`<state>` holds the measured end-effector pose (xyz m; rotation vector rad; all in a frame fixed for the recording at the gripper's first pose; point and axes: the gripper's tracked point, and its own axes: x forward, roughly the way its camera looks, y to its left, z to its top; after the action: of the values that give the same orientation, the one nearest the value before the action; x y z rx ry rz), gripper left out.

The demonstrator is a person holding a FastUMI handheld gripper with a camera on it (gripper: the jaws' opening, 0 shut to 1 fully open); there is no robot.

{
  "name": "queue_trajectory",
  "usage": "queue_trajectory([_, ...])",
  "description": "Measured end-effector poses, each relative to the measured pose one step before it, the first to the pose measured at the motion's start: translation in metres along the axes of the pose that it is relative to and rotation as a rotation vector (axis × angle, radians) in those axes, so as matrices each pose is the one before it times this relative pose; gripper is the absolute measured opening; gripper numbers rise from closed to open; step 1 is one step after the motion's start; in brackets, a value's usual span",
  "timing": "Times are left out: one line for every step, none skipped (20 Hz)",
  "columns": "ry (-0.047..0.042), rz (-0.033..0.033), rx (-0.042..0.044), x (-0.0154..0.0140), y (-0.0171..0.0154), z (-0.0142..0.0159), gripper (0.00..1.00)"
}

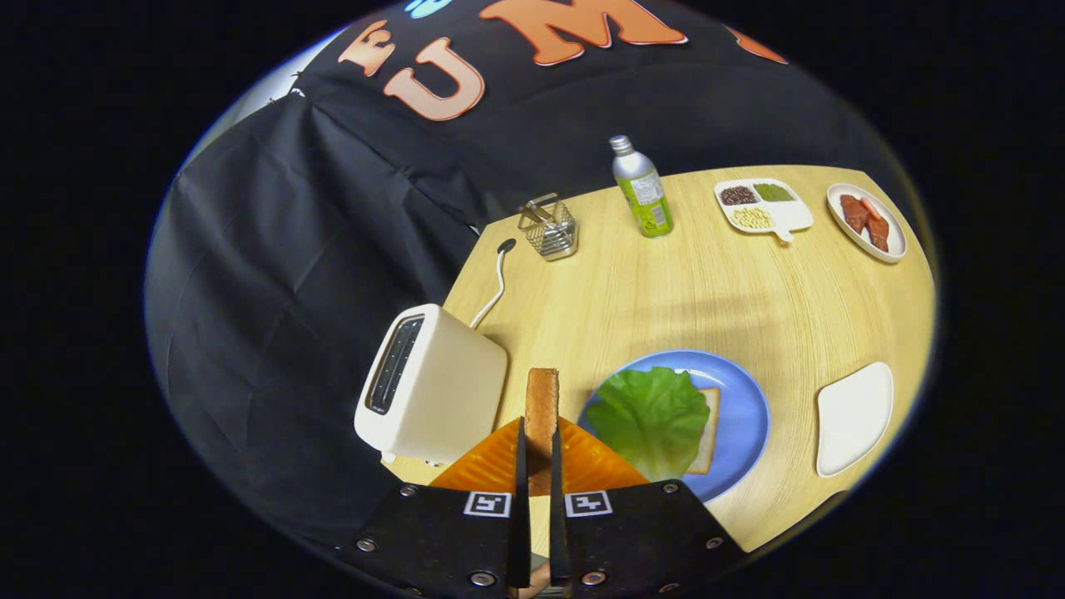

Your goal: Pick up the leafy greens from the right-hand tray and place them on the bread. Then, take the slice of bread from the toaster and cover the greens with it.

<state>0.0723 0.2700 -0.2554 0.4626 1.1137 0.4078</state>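
Bread slice (pixel 542 408) is being held on edge, pinched between both gripper (pixel 538 453) fingers — toaster (pixel 433 391) beside it, lettuce (pixel 653 416) lying on the plate (pixel 745 416) bread.

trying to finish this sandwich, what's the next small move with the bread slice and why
Probably carry the bread slice, clamped on edge in the gripper, sideways over the blue plate and tip it flat. The leafy greens already lie on the bottom bread, and the slice is clear of the toaster.
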Motion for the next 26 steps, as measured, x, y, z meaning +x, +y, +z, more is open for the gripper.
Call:
queue_trajectory([-0.00174,-0.00672,0.00564,0.00097,-0.00810,-0.00170,0.09])
queue_trajectory([-0.00284,-0.00424,0.00116,0.00066,-0.00827,-0.00134,0.09])
queue_trajectory([-0.00607,-0.00448,0.00067,0.00125,-0.00881,-0.00121,0.09])
queue_trajectory([-0.00066,-0.00436,0.00600,0.00186,-0.00937,-0.00224,0.09])
queue_trajectory([0.00350,-0.00185,0.01072,0.00209,-0.00703,-0.00375,0.09])
queue_trajectory([0.00825,0.00285,0.01067,0.00155,-0.00683,-0.00331,0.09])
queue_trajectory([0.00368,0.00118,0.00350,0.00236,-0.00469,-0.00209,0.09])
queue_trajectory([-0.00617,-0.00484,-0.00465,0.00165,-0.00746,0.00046,0.09])
queue_trajectory([-0.00919,-0.00873,-0.01200,0.00066,-0.00700,0.00040,0.09])
queue_trajectory([-0.01031,-0.00801,-0.01121,0.00105,-0.00638,0.00036,0.09])
queue_trajectory([-0.00329,-0.00492,-0.00515,0.00078,-0.00412,-0.00153,0.09])
queue_trajectory([0.00156,-0.00156,-0.00315,0.00156,-0.00330,-0.00207,0.09])
queue_trajectory([0.00044,-0.00379,-0.00433,0.00069,-0.00416,-0.00146,0.09])
queue_trajectory([-0.00399,-0.00880,-0.00295,0.00194,-0.00440,-0.00036,0.09])
queue_trajectory([-0.00076,-0.00373,-0.00088,0.00156,-0.00377,-0.00057,0.09])
queue_trajectory([0.00215,-0.00272,0.00303,0.00257,-0.00319,-0.00146,0.09])
queue_trajectory([0.00465,-0.00344,0.00325,0.00162,-0.00378,-0.00205,0.09])
queue_trajectory([0.00186,-0.00319,0.00365,0.00244,-0.00335,-0.00130,0.09])
queue_trajectory([0.00291,-0.00345,0.00234,0.00382,-0.00346,-0.00227,0.10])
queue_trajectory([0.00249,-0.00781,0.00046,0.00248,-0.00414,-0.00256,0.09])
queue_trajectory([0.00213,-0.00272,-0.00314,0.00263,-0.00249,-0.00121,0.10])
queue_trajectory([-0.00115,-0.00093,0.00044,0.00224,-0.00178,-0.00063,0.10])
queue_trajectory([-0.00070,0.00212,0.00222,0.00079,-0.00152,-0.00033,0.10])
queue_trajectory([-0.00263,0.00265,0.00416,0.00058,-0.00122,0.00044,0.10])
queue_trajectory([-0.00007,0.00084,-0.00052,0.00051,-0.00104,-0.00125,0.10])
queue_trajectory([-0.00033,-0.00299,-0.00086,0.00021,-0.00154,-0.00043,0.11])
